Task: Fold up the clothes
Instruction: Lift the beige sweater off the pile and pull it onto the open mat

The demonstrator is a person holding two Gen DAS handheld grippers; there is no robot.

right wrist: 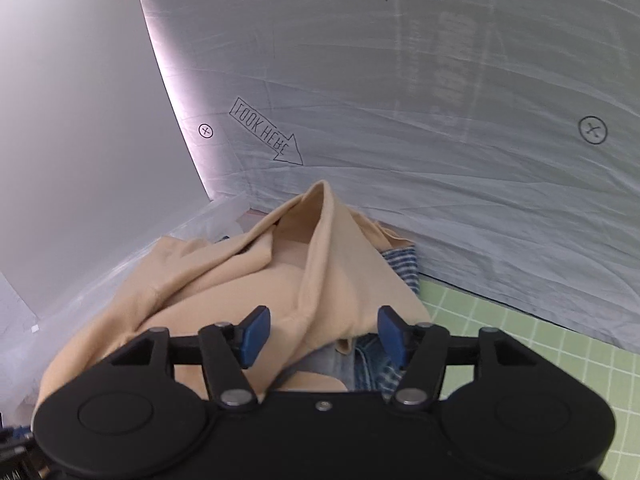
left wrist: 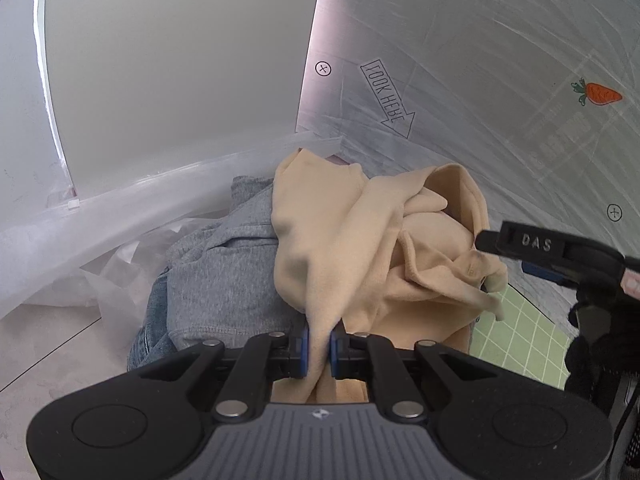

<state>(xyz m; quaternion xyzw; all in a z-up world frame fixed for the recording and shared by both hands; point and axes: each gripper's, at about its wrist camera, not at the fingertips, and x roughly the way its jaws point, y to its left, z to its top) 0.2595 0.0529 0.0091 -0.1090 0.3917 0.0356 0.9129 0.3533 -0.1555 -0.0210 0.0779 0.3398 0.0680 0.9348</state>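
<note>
A beige garment (left wrist: 360,240) lies crumpled on top of a pile of clothes. My left gripper (left wrist: 319,350) is shut on a fold of the beige garment at its near edge. My right gripper (right wrist: 322,334) is open, its blue pads (right wrist: 254,334) on either side of a raised ridge of the beige garment (right wrist: 280,272) without closing on it. In the left wrist view the right gripper (left wrist: 486,258) reaches in from the right and touches the garment's right side.
Under the beige garment lie a grey garment (left wrist: 216,276), blue denim (left wrist: 154,320) and a blue-striped piece (right wrist: 400,264). A green grid mat (right wrist: 540,344) covers the table on the right. A grey printed sheet (right wrist: 400,120) hangs behind. Crumpled clear plastic (left wrist: 80,248) lies left.
</note>
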